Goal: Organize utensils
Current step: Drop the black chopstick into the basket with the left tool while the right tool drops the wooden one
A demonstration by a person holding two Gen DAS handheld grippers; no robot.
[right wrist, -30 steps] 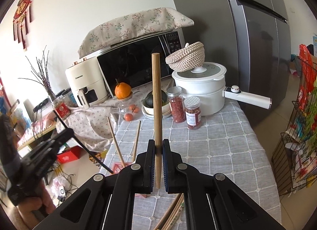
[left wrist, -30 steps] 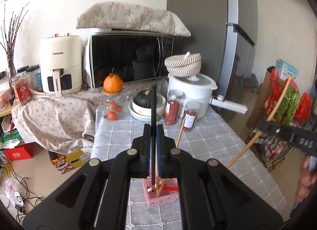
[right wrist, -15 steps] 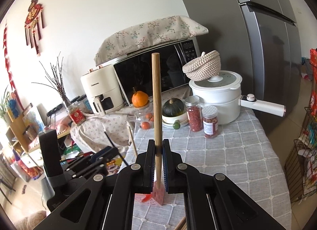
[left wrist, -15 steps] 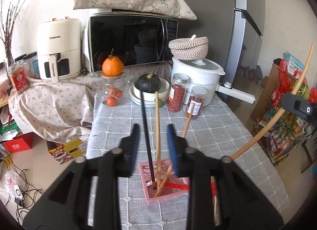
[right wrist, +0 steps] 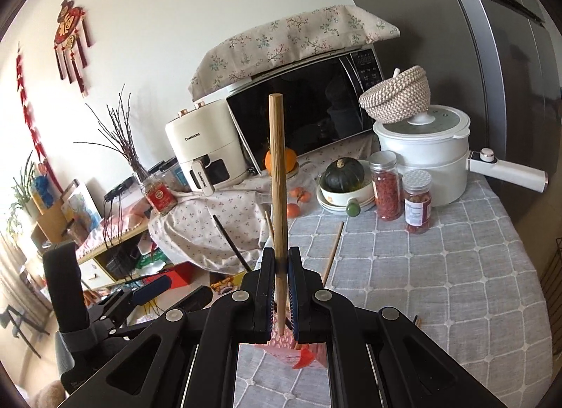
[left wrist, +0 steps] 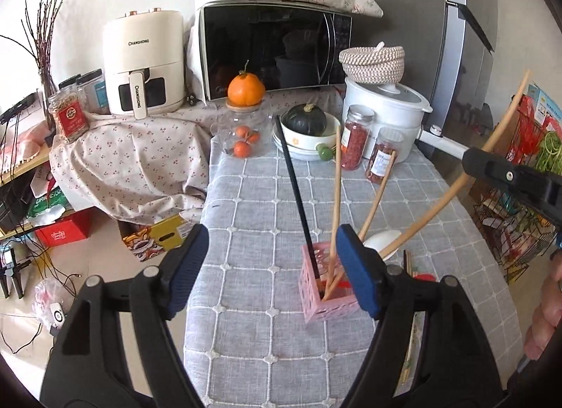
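A pink utensil basket (left wrist: 325,297) stands on the grey checked tablecloth (left wrist: 260,204). In it lean a black chopstick (left wrist: 296,197) and two wooden chopsticks (left wrist: 336,193). My left gripper (left wrist: 268,267) is open and empty, just above and left of the basket. My right gripper (right wrist: 280,280) is shut on a long wooden-handled utensil (right wrist: 277,179), held upright over the basket (right wrist: 281,348). In the left wrist view that handle (left wrist: 456,183) slants down to a white spoon head (left wrist: 381,240) beside the basket.
More utensils lie on the cloth right of the basket (left wrist: 409,264). At the back stand two red jars (left wrist: 354,137), a bowl with a squash (left wrist: 305,130), a white pot (left wrist: 383,109), a microwave (left wrist: 277,50) and an air fryer (left wrist: 144,64).
My left gripper has let go of the black chopstick, which now leans in the basket, and its jaws have opened wide and drawn back. My right gripper carried the wooden utensil over the basket.
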